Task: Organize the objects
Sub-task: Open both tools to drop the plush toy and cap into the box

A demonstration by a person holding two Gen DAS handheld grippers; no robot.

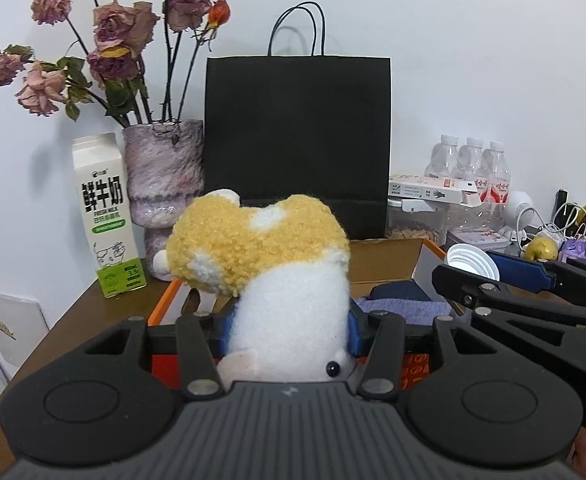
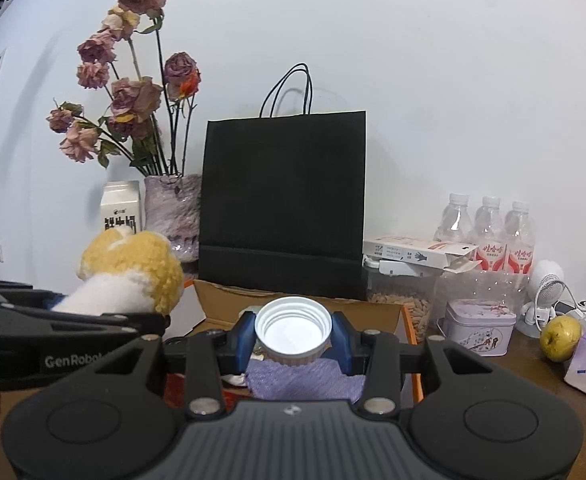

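Figure: both grippers raised above the open cardboard box (image 2: 301, 312), in front of the black bag (image 2: 283, 204). My left gripper (image 1: 291, 332) has its jaws pressed into the plush toy's (image 1: 269, 264) soft white body; my right gripper (image 2: 293, 338) pinches the white cap (image 2: 292, 330) by its rim. Risk, as I judge it: the rigid cap may slip or tilt free, and the two crowded grippers may collide over the box.
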